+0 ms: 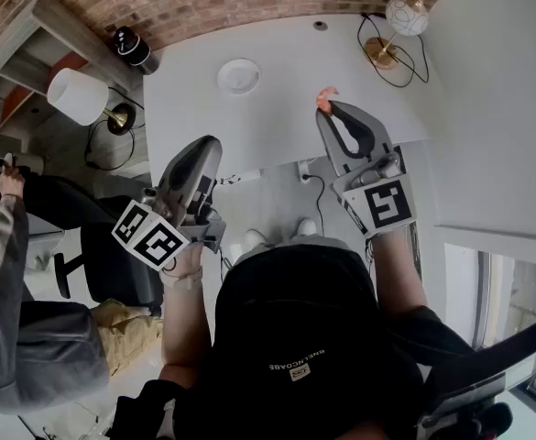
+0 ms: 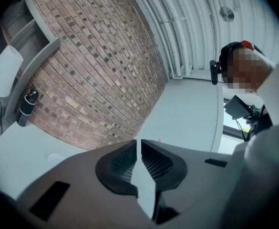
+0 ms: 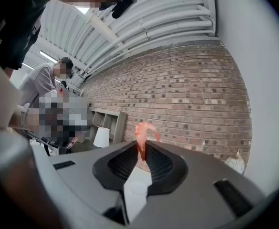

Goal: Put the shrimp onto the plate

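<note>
Shrimp [image 1: 325, 98] in transit.
Jaws of right gripper [image 1: 328, 110] pinch it; left gripper [image 1: 212, 145] closed, empty. Centre over far-edge plate [image 1: 238, 76] before releasing.

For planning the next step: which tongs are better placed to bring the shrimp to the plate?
Right. The right tongs hold the shrimp; the left tongs are shut and empty. The plate lies ahead.

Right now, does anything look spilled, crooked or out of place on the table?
Nothing stands out. The plate lies flat and empty on the table, with no spill around it. The shrimp is pinched in the right gripper, its curled end sticking out past the tips. The left gripper is shut on nothing.
</note>
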A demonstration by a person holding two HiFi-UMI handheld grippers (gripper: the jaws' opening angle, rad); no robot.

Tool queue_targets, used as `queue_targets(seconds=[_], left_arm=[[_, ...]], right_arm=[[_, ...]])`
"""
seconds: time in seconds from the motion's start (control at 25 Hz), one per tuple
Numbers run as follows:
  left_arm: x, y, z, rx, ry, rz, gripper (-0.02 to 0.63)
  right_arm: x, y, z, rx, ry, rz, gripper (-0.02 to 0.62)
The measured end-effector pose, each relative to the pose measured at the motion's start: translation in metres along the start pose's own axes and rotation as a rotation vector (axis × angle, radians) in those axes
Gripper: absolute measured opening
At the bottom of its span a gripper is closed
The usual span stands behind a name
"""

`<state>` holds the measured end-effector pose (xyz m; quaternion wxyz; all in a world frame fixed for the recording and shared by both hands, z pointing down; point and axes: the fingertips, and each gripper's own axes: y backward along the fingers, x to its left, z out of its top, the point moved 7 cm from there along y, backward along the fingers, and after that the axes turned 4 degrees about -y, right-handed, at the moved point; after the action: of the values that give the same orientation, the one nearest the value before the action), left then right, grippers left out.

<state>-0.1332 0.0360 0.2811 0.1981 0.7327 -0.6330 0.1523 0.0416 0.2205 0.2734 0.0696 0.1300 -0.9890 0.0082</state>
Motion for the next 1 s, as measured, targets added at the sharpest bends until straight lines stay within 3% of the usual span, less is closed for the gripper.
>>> queue_targets(seconds=[1.0], left_arm=[[0.001, -0.009, -0.007, 0.022, 0.019, 0.045, 0.003]], right_arm=[[-0.007, -0.001, -0.014, 0.023, -0.024, 0.018, 0.049]])
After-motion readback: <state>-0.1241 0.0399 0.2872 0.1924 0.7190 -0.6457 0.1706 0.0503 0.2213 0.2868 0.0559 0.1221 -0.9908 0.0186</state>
